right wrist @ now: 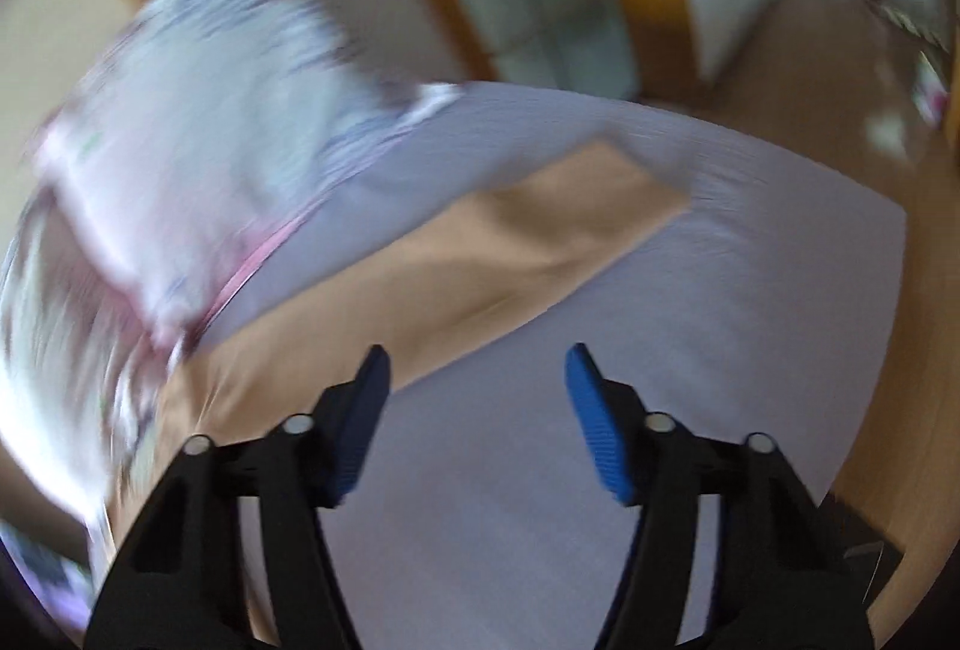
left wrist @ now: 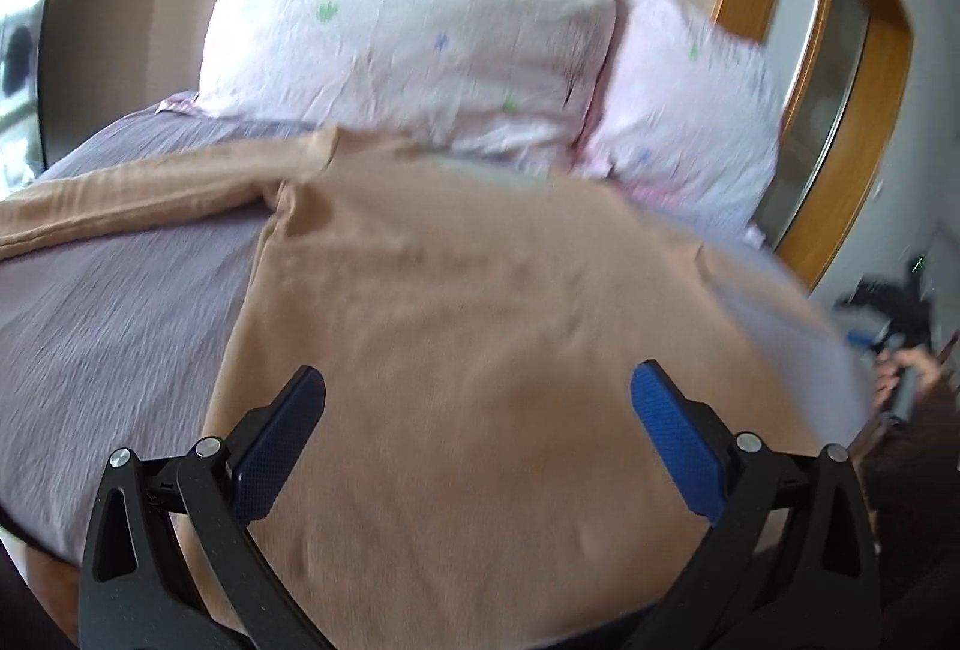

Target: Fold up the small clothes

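Observation:
A tan long-sleeved shirt (left wrist: 468, 326) lies spread flat on a lilac bedsheet (left wrist: 108, 326). One sleeve (left wrist: 150, 197) stretches to the left. My left gripper (left wrist: 477, 386) hovers over the shirt's body, open wide and empty. In the blurred right wrist view the other sleeve (right wrist: 576, 206) runs out to the right across the sheet (right wrist: 720, 326). My right gripper (right wrist: 477, 368) is open and empty above the bare sheet, just below the shirt's edge.
Two pale floral pillows (left wrist: 408, 32) (left wrist: 690, 122) stand at the head of the bed; one also shows in the right wrist view (right wrist: 198, 152). A wood-framed door (left wrist: 840, 68) is to the right. Wooden floor (right wrist: 840, 98) lies beyond the bed's edge.

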